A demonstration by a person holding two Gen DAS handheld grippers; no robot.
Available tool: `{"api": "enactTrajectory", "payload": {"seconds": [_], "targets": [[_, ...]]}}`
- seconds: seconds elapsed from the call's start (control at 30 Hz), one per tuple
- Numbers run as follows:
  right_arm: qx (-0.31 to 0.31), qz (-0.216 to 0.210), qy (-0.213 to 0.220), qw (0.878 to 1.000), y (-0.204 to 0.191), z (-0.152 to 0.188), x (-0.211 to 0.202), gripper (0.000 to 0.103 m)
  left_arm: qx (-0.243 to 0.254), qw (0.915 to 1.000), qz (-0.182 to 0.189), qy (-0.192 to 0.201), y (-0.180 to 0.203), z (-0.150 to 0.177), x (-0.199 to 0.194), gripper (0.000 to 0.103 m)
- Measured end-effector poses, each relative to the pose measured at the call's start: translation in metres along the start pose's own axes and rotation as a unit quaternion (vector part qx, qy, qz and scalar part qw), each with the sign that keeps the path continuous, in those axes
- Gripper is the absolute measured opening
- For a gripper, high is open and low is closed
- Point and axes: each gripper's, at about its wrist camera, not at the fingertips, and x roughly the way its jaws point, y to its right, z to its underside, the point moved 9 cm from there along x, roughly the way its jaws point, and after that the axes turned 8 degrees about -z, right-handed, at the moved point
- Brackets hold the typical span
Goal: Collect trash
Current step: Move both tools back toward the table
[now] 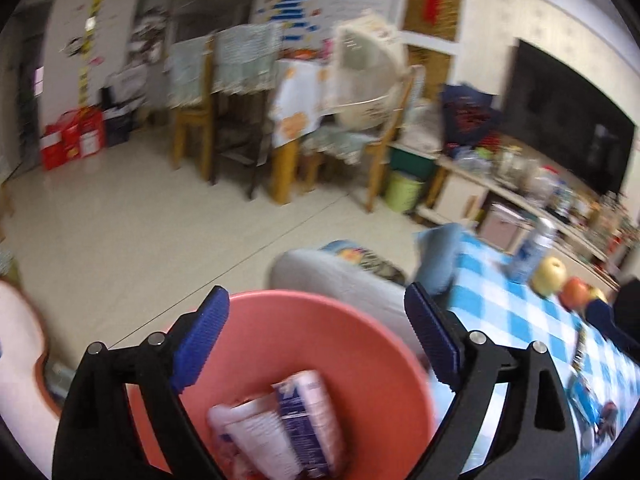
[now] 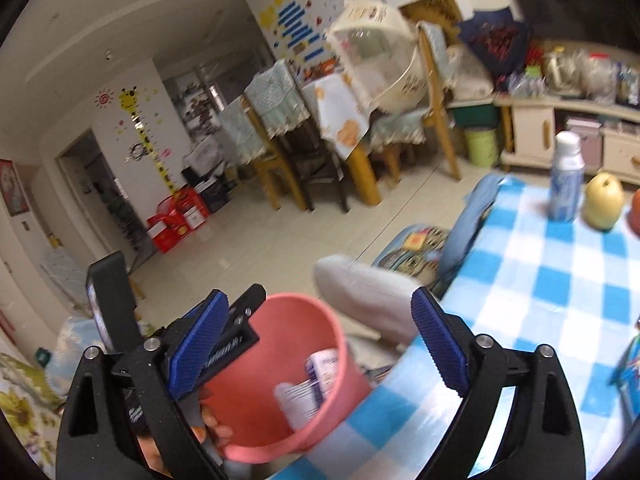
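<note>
A pink bin [image 1: 304, 332] stands beside the table, right under my left gripper [image 1: 316, 340], whose blue pads are wide apart with nothing pressed between them. Inside the bin lies crumpled white and purple packaging [image 1: 280, 428]. In the right wrist view the same bin [image 2: 280, 364] sits below my right gripper [image 2: 318, 344], which is open and empty. There the left gripper's black body [image 2: 236, 332] is at the bin's left rim, with a hand [image 2: 216, 428] beneath it. A blue wrapper [image 1: 592, 404] lies on the checked tablecloth [image 1: 520, 320].
On the blue-and-white table [image 2: 540, 280] stand a white bottle [image 2: 566, 176], a yellow pear [image 2: 604, 204] and a red apple [image 1: 576, 292]. A grey-trousered leg [image 2: 360, 288] is beside the bin. Wooden chairs [image 2: 280, 152], a green bucket [image 2: 480, 146] and a low cabinet [image 2: 560, 128] stand further back.
</note>
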Motion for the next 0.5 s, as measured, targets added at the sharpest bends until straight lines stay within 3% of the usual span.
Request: {"api": "enactTrajectory", "payload": {"seconds": [0.17,0.3,0.4,0.5], "targets": [[-0.019,0.038,0.028,0.999,0.023,-0.007,-0.024,0.098,0.022,0.9989,0.04,-0.006,0.036,0.004,-0.002,0.09],[-0.03,0.073,0.043,0.996,0.039,-0.009,-0.045,0.098,0.051,0.9981,0.033,-0.004,0.057,0.006,-0.006,0.09],[-0.048,0.124,0.051,0.99,0.053,-0.002,-0.064,0.098,0.065,0.9976,0.022,0.004,0.068,0.006,-0.011,0.09],[-0.063,0.15,0.042,0.986,0.067,0.007,-0.076,0.098,0.074,0.9967,0.035,0.002,0.081,0.008,-0.014,0.09]]}}
